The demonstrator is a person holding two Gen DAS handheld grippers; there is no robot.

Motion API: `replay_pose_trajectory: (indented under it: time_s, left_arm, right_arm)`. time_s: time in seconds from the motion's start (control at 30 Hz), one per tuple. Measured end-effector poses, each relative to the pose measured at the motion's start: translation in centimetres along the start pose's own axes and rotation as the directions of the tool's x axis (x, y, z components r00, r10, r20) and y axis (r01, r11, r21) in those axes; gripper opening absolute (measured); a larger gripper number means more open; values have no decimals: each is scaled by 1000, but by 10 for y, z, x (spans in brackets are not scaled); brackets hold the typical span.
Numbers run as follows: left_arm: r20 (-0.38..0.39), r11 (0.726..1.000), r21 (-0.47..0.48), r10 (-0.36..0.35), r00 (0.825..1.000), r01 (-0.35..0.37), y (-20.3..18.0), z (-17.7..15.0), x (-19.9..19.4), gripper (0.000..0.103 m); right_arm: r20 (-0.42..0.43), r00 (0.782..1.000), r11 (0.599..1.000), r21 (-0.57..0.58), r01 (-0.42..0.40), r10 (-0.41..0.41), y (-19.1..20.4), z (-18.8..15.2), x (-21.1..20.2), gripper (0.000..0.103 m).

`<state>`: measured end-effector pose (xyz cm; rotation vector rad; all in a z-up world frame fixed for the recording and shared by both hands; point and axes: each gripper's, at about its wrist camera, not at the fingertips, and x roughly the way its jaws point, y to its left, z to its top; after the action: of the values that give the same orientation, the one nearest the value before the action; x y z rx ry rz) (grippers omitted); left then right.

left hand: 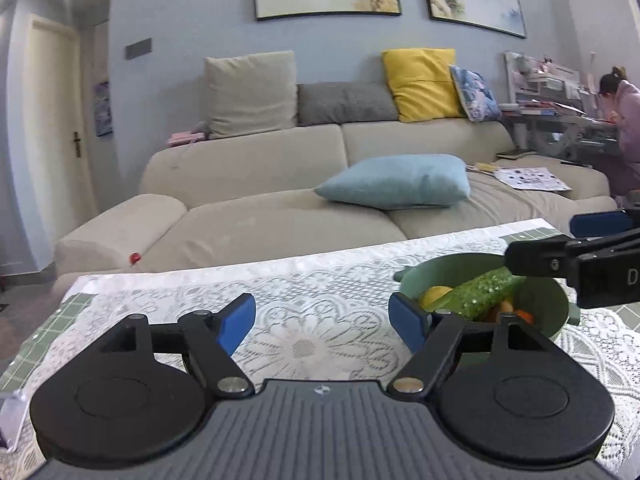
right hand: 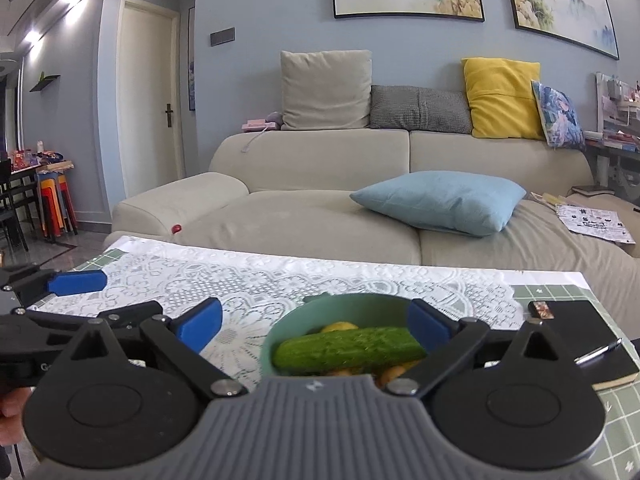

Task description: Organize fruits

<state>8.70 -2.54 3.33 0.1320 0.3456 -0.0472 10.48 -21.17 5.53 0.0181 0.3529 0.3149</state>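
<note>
Here the left tongs point(left hand: 322, 322) stood wide open and empty over the lace-covered desk point(left hand: 304, 288). The right tongs point(right hand: 316, 326) gaped empty too, with the green bowl point(right hand: 280, 330) just ahead between their fingers, holding a cucumber point(right hand: 348, 348) across yellow and orange fruit.

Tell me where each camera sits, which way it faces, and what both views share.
Left wrist: on the left gripper, facing across the lace-covered table to the sofa; its open jaws show, the right gripper at right.
Right wrist: on the right gripper, over the green bowl with the cucumber; the left gripper at left.
Shared: bowl, cucumber, table, sofa.
</note>
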Motion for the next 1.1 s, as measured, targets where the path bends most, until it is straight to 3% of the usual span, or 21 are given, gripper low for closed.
replay_pose_trajectory:
  time_s: [0.27, 0.37, 0.5, 0.67, 0.83, 1.1]
  left_arm:
    - [1, 998, -46, 40, 999, -40, 6, -8, -16, 90]
    - [-48, 997, -54, 53, 997, -56, 4, -15, -15, 90]
    - [-136, 995, -90, 21, 990, -33, 3, -28, -13, 90]
    - [-201, 989, -146, 1, 980, -31, 5, -49, -13, 90]
    - [-185, 991, -123, 34, 982, -57, 0, -49, -14, 90]
    - [-179, 994, -102, 29, 983, -48, -8, -45, -12, 90]
  right_arm:
    - [-27, 1000, 999, -46, -10, 9, 17, -20, -10, 99]
    - [-54, 999, 1000, -23, -10, 9, 16, -31, -13, 99]
    - [-92, 996, 999, 32, -11, 13, 10, -47, -19, 99]
    - [-114, 993, 1000, 0, 10, -10, 12, -58, -22, 99]
    - [-128, 992, 1000, -1, 19, -19, 6, -61, -17, 99]
    - [-124, 992, 1000, 2, 15, -14, 4, -60, -17, 99]
